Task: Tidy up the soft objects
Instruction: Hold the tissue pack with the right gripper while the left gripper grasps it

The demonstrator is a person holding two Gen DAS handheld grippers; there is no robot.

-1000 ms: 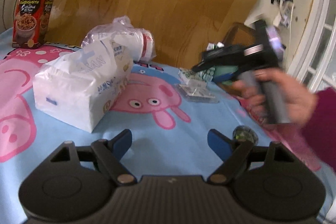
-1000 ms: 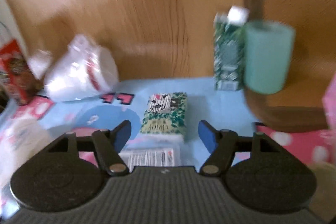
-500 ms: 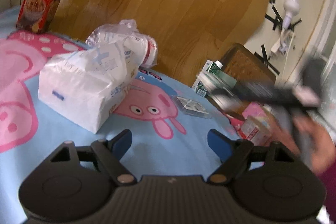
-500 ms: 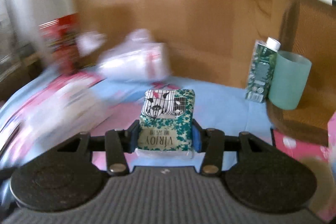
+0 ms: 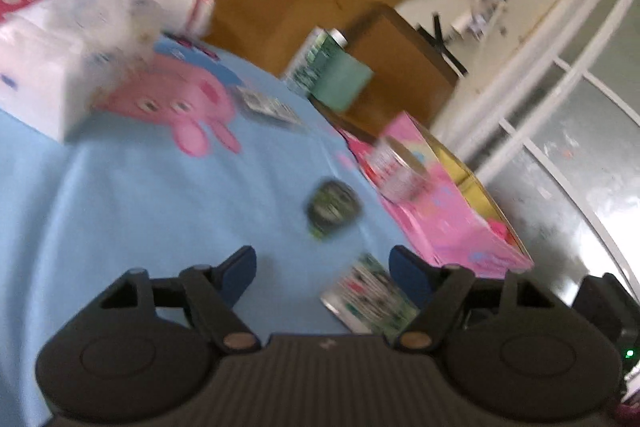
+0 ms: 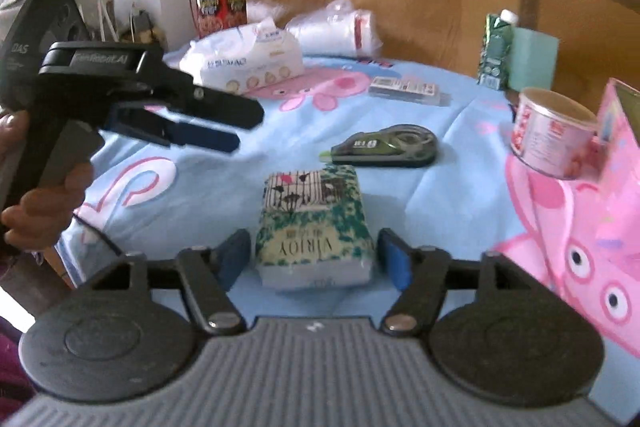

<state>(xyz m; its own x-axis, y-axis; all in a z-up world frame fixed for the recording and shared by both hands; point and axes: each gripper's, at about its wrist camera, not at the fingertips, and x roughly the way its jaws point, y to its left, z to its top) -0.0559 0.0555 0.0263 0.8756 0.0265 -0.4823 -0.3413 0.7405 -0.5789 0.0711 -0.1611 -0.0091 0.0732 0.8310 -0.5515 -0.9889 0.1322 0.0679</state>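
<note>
My right gripper has its fingers spread, one on each side of the small tissue pack, with a sliver of gap on both flanks, so nothing is clamped; the pack lies flat on the blue cartoon cloth covering the worktop. My left gripper is also parted and empty, hovering above the cloth, and its view is blurred. If I want a clean grasp here, I would keep the fingers level with the pack's sides and squeeze slowly, since the soft wrapper will probably cave and bulge rather than resist; gripping near the middle should stop it sagging at the ends. Just beyond the pack sits a correction tape dispenser, near but not touching, so I would avoid pushing forward. Farther back, the large tissue pack and a bagged roll sit together, and that looks the likely place to gather the soft things. The tin and pink box stand to the right, well apart.
</note>
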